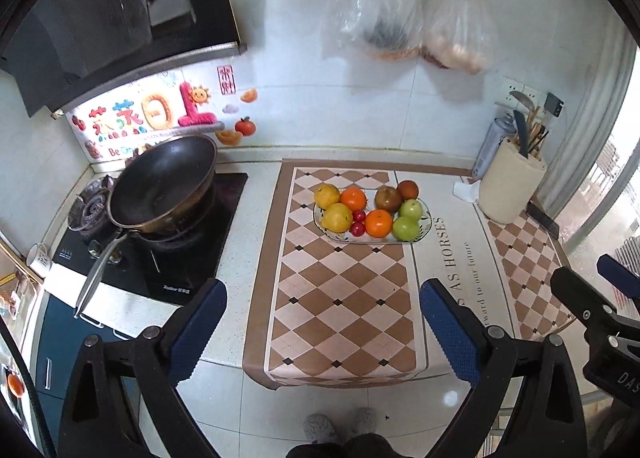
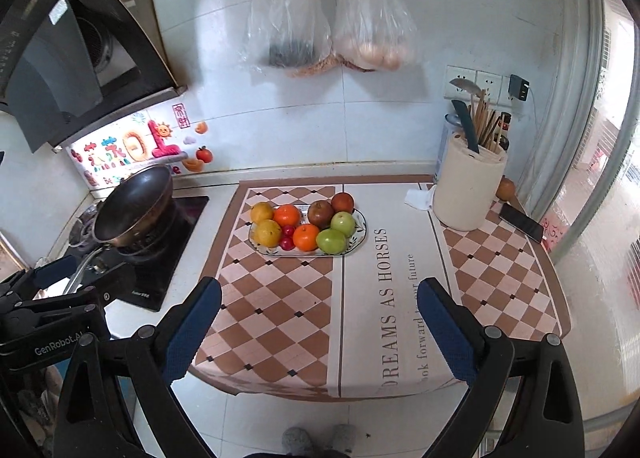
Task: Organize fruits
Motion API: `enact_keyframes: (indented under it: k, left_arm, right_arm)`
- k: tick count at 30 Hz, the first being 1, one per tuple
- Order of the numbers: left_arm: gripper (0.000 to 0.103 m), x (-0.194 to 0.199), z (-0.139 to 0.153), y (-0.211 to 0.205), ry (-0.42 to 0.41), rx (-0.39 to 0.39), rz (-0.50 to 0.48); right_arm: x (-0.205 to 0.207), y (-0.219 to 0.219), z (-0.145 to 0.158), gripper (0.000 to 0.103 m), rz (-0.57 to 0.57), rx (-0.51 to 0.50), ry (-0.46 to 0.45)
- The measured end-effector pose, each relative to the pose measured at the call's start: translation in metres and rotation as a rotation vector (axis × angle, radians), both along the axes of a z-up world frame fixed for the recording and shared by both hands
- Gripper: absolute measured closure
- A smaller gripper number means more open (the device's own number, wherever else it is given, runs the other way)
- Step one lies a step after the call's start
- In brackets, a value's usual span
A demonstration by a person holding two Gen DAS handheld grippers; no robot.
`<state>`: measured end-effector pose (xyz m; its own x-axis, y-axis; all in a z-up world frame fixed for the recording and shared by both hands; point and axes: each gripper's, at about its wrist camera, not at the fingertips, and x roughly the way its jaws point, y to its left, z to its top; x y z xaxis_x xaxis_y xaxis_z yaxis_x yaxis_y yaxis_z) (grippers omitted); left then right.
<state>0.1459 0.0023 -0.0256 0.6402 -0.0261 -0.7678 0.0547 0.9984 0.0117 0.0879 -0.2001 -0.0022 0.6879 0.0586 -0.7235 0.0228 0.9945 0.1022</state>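
Sitting on the far part of the checked mat [image 2: 280, 298], the plate [image 2: 360, 217] carries all the fruit, sorted by kind: two lemons [image 2: 267, 233] at its left, two oranges [image 2: 306, 237] and two small red fruits [image 2: 286, 243] in the middle, two green apples [image 2: 331, 240] at the near right, and two brown-red fruits [image 2: 320, 213] at the far right. Grouped this way, the sorting looks largely done. Both claws hang well short of the plate, over the mat's near edge, jaws wide and holding nothing: the left gripper [image 1: 322, 328] and the right gripper [image 2: 320, 332], probably standing off to view the layout. Left of the mat a wok [image 2: 134, 205] sits on the stove; at the far right stands a utensil pot [image 2: 466, 185], with a phone [image 2: 522, 221] beside it. Two bags [image 2: 328, 17] hang on the wall.
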Motion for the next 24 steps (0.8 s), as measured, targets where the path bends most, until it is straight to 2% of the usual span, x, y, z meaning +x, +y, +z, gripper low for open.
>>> enact_keyframes:
  k: [12, 23, 24]
  left_arm:
    - [0.004, -0.039, 0.021, -0.011, -0.050, -0.015, 0.005]
    - [0.004, -0.034, 0.018, -0.015, -0.052, -0.016, 0.010]
    - [0.001, -0.029, 0.016, -0.016, -0.046, -0.015, 0.007]
  right_arm:
    - [-0.038, -0.014, 0.025, 0.003, 0.013, -0.012, -0.044]
    - [-0.031, -0.018, 0.019, 0.002, 0.004, -0.005, -0.030]
    - [-0.026, -0.018, 0.017, 0.002, 0.001, -0.010, -0.030]
